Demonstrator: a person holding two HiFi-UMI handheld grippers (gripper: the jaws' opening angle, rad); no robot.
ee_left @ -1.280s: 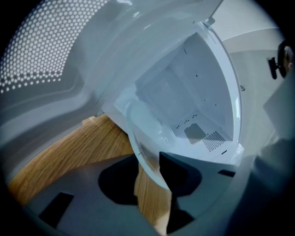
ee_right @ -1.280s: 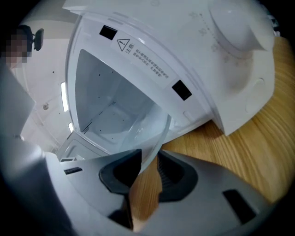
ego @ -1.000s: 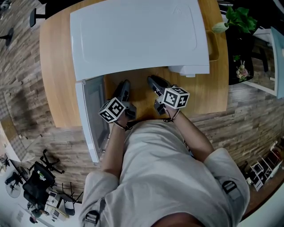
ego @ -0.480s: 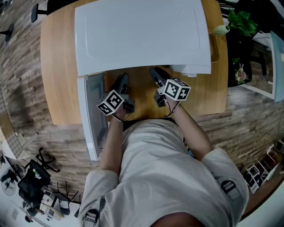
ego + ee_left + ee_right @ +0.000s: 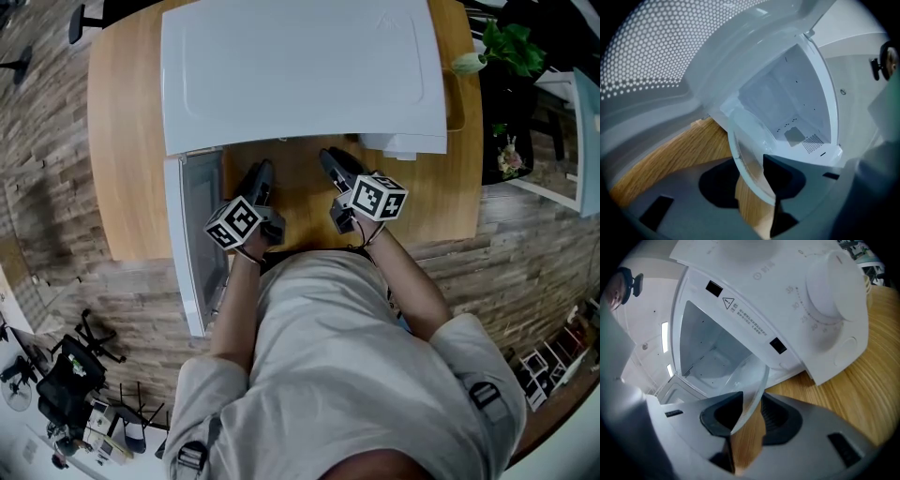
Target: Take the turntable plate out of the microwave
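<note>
The turntable plate (image 5: 745,145), not made out in the head view, is pinched at its rim by the left gripper (image 5: 752,180) and the right gripper (image 5: 752,418), whose jaws have just been closing.

I count two grippers, my left gripper (image 5: 261,174) and right gripper (image 5: 330,159), one microwave (image 5: 300,70) with one door (image 5: 192,234), one plate (image 5: 749,378), one table (image 5: 122,141), one plant (image 5: 511,42).

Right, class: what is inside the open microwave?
Bare white walls, a vent grille and a grey square patch show. The glass turntable plate at the opening covers the near edge of the cavity.
</note>
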